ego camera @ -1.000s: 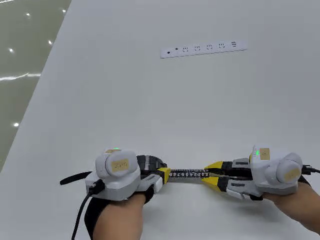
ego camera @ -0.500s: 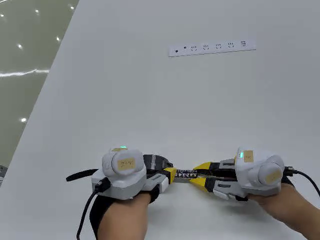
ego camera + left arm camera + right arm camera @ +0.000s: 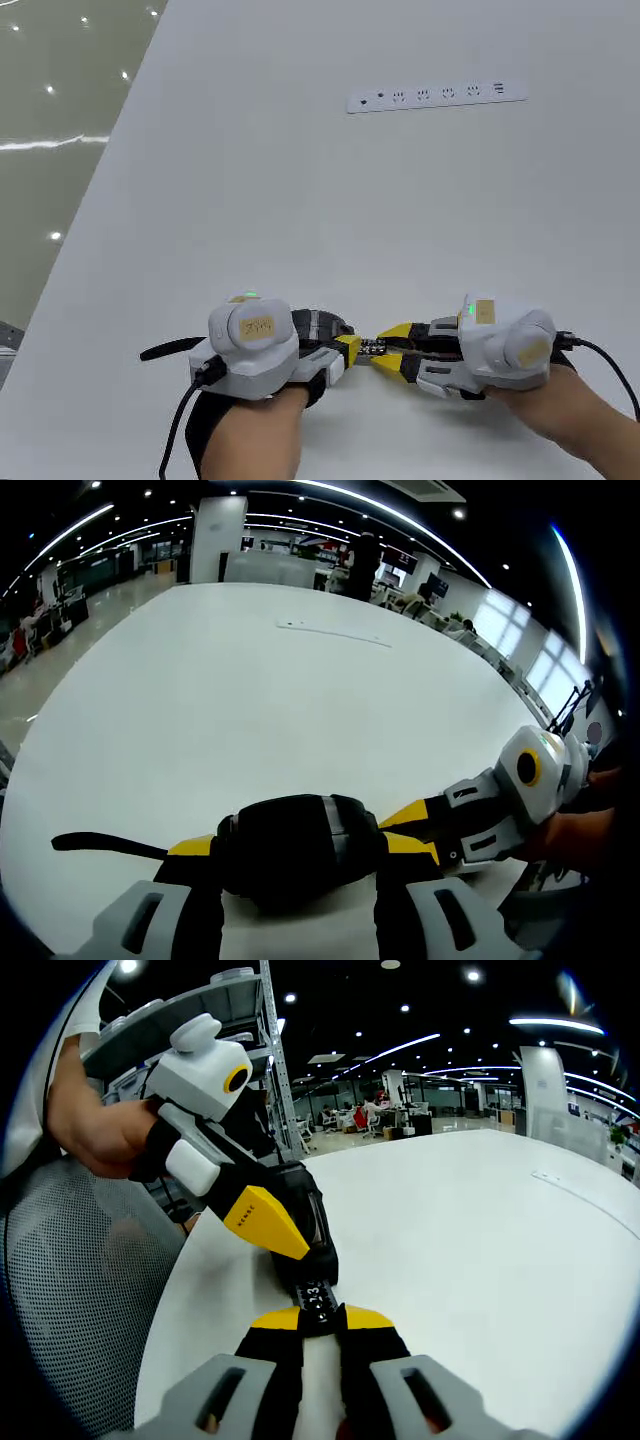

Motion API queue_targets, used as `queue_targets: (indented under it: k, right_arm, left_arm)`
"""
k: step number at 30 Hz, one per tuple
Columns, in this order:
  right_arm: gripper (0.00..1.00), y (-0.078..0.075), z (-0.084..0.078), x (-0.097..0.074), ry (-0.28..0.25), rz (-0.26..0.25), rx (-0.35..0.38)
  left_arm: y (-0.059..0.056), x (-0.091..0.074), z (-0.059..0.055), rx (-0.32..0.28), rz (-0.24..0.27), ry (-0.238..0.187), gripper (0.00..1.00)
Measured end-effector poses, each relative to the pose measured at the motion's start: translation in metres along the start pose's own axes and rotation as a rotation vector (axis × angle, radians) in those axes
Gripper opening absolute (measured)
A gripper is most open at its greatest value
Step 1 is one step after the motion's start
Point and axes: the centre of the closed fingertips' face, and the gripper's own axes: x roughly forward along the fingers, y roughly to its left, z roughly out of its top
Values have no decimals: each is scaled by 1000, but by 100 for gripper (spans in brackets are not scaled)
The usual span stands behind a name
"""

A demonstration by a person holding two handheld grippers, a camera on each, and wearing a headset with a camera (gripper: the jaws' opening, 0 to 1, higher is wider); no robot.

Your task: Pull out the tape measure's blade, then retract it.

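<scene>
I hold one tool in each hand at the near side of the white bench (image 3: pixel 300 200). My left tool (image 3: pixel 300 845) is clamped on the tape measure (image 3: pixel 322 327). In the left gripper view, its two yellow-tipped jaws press on the two sides of the round black case. The case sits on the bench. A thin black strap (image 3: pixel 165 350) runs from the case and lies flat on the bench, out to the left of my left tool.

My right tool (image 3: pixel 320 1318) points at the left one. Its jaws are together and pinch the end of the blade (image 3: pixel 315 1298). In the right gripper view I can read small white numbers on the dark blade just past the jaw tips. Only a short piece of blade is out of the case. It runs straight from the case mouth to my right tool. The tips of the two tools are very near each other.

Farther off, a long white power strip (image 3: pixel 437 96) lies flat on the bench, well apart from the tools. Past the left edge of the bench is a shiny grey-green floor (image 3: pixel 50 120) with bright spots of light on it.
</scene>
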Motion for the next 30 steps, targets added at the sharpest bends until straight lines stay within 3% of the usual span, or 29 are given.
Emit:
queue_targets:
  k: [30]
  right_arm:
    - [12, 3, 3, 17, 22, 5, -24]
  left_arm:
    - [0, -1, 0, -24, -14, -14, 59]
